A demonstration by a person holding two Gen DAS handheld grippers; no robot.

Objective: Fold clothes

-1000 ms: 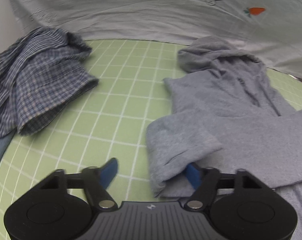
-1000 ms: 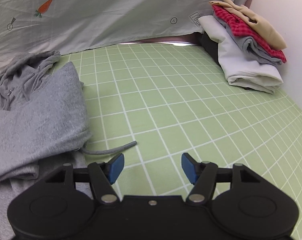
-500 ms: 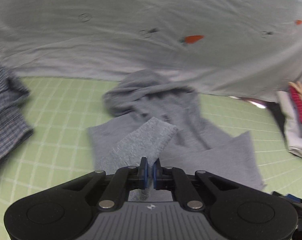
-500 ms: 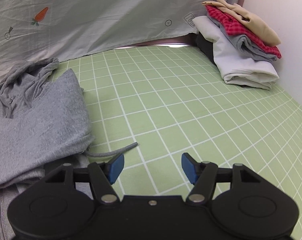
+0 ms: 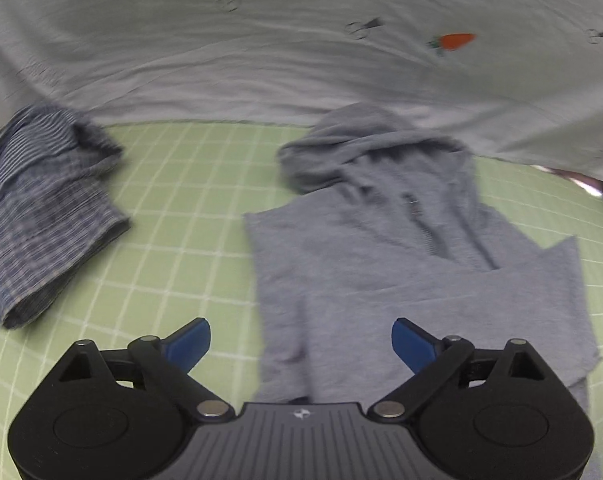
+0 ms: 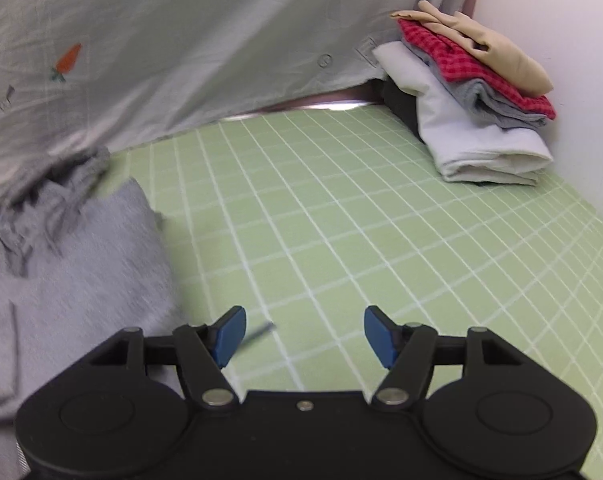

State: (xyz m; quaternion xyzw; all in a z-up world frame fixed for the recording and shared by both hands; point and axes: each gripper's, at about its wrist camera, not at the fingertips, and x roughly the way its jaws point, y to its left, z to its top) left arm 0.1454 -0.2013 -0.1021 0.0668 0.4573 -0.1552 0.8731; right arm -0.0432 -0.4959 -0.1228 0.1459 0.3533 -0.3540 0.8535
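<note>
From the left wrist view, the left tongs (image 5: 301, 340) stand spread wide with nothing between the blue pads, hanging just above the lower part of the soft grey zip-front hooded sweatshirt (image 5: 381, 248); that garment lies flat on the green bench mat ruled with white grid lines (image 5: 189, 216), hood towards the pale grey carrot-printed sheet (image 5: 301, 60) at the back, with both sleeves seemingly laid across the body, so the step in hand looks like the sleeve fold just done, and I judge the next move to be a grip on the bottom hem to bring it up towards the hood; that calls for both tongs to drop low at the near edge and pinch through all layers evenly, else the folded sleeves may slide out; the left pad sits over bare mat just beside the sweatshirt's left edge, the right pad over the cloth itself; a crumpled blue-and-white checked shirt (image 5: 41, 216) waits well apart on the left. From the right wrist view, the right tongs (image 6: 305, 334) are likewise parted wide and hold nothing, hovering over bare mat; the sweatshirt (image 6: 85, 280) lies to the left, its right edge near the left pad, and a thin grey drawstring end (image 6: 261, 330), blurred, pokes out just beside that pad; a stack of folded clothes, white, grey, red check and tan, (image 6: 473, 104) rests far off in the right corner.
</note>
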